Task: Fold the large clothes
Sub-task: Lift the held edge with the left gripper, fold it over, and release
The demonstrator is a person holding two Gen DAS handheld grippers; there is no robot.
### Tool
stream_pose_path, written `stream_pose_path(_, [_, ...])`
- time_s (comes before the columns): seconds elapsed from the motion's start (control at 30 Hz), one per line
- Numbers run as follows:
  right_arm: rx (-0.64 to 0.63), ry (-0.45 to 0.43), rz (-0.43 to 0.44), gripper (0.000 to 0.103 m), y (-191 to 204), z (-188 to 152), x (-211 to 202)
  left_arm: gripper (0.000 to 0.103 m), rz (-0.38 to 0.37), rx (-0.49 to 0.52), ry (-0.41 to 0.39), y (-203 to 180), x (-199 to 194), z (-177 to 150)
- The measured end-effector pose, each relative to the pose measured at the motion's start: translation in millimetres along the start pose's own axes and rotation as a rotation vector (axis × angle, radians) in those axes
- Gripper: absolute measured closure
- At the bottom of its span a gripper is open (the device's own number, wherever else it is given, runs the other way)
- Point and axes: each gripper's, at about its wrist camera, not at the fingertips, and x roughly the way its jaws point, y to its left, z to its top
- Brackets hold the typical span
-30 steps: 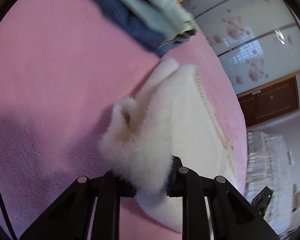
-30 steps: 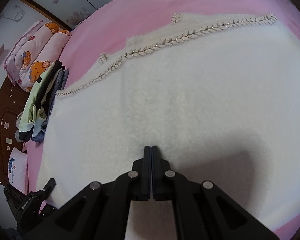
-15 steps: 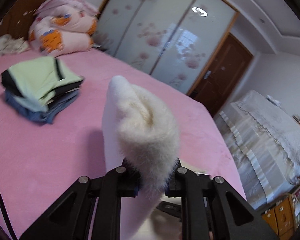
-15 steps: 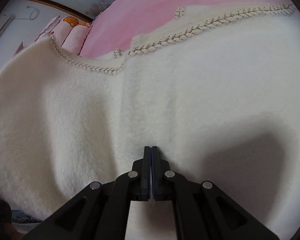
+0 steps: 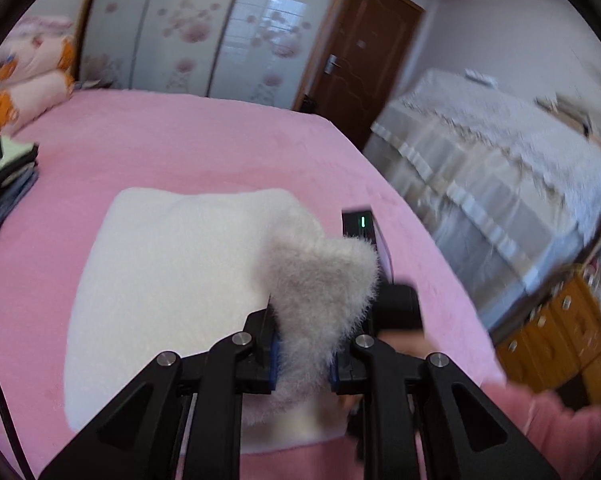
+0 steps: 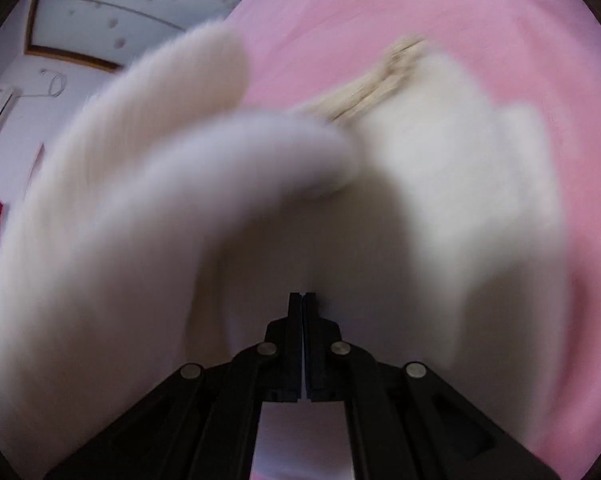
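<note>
Over at the far left, a stack of folded clothes [image 5: 4,176] sits on the pink bed [image 5: 188,140], with cartoon-print pillows [image 5: 24,80] piled behind it against the flowered wardrobe doors [image 5: 188,24]. Next along, the white fluffy garment [image 5: 168,272] lies spread across the middle of the bed, well apart from the stack, its far edge rounded over.

The left tongs [image 5: 303,354] are clamped on a thick tuft of that garment, the fur bulging up between the two fingers, which stand a little apart because of the bulk caught between them. Just beyond the tuft a black device with a small green light [image 5: 360,224] shows, partly hidden by the fur. Further right stand a brown door [image 5: 360,48] and a second bed under a pale lace cover [image 5: 492,152], then a wooden cabinet [image 5: 556,328] at the edge.

From the right tongs [image 6: 302,344], the picture is blurred. Its fingers are pressed fully together, tips against the white garment, though I cannot tell whether any cloth is actually pinched. A fold of the garment arches up on the left, and a braided beige trim [image 6: 376,84] runs along its far edge against the pink.
</note>
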Motion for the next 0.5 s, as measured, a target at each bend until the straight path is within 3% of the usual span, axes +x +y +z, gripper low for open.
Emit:
stream_pose_path(0.07, [-0.005,-0.012,-0.003,0.103,-11.1,10.2,-12.2,0.088,0.000,0.064,0.000,-21.6,2.0,-8.0])
stream_pose_path(0.17, [-0.057,-0.044,-0.070,0.103,-21.1,17.7,-31.3,0.088,-0.035,0.067,0.017,-37.2,9.5,-12.0])
stream_pose_path(0.27, [-0.002,-0.101,-0.023,0.103,-39.2,22.9,-49.6,0.088,-0.010,0.152,0.044,-54.9,18.1,-24.2])
stream_pose_path(0.4, [0.086,-0.172,-0.001,0.103,-58.2,36.1,-67.3,0.088,0.032,0.219,0.147,-63.7,35.2,-48.5])
stream_pose_path(0.5, [0.080,-0.206,-0.026,0.103,-56.9,35.3,-82.5,0.086,0.046,0.230,0.212,-65.3,45.7,-68.5])
